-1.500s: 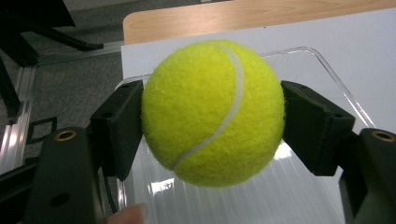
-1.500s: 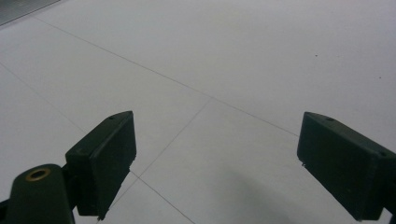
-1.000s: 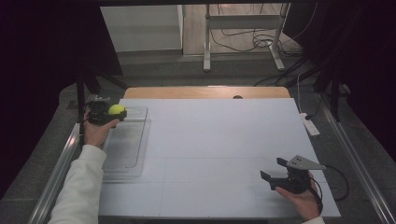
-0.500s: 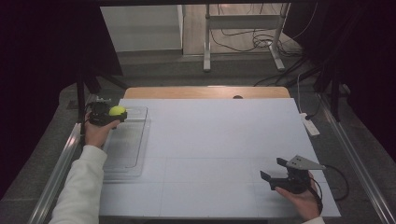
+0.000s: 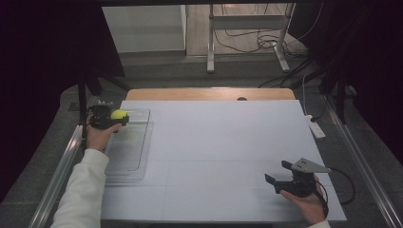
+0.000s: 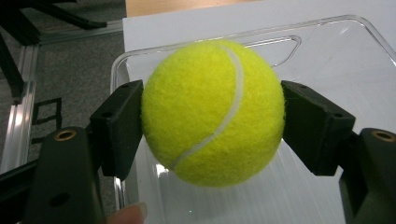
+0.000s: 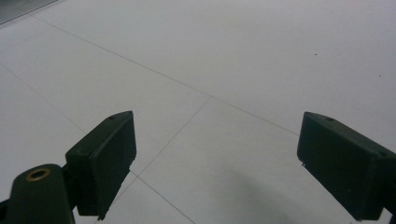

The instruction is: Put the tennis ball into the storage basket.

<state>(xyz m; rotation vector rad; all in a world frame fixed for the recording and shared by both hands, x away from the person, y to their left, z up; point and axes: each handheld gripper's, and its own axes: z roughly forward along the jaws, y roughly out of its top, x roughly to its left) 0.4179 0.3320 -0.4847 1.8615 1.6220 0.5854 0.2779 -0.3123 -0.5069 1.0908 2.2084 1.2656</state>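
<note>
Step in hand looked like placing the tennis ball (image 6: 213,112) into the clear tray (image 6: 345,51) at the bench's (image 5: 223,142) left edge; the left hand-held gripper (image 5: 108,117) held the ball over the tray's far end, near the handle cut-out; the ball sat between both pads (image 6: 122,126), which pressed it on opposite sides at about its widest part, so the grip read as secure; whether the ball touched the tray floor could not be told from either view; to do it well, the operator needed to lower until the ball rested on the tray floor, well inside the rim, then open slowly, since a ball let go from height would probably bounce or roll on smooth plastic; retract straight back to avoid nudging it; the right hand-held gripper (image 5: 290,178) sat low at the bench's near right, well apart from the tray, jaws spread wide, nothing between them, bare white surface ahead
</note>
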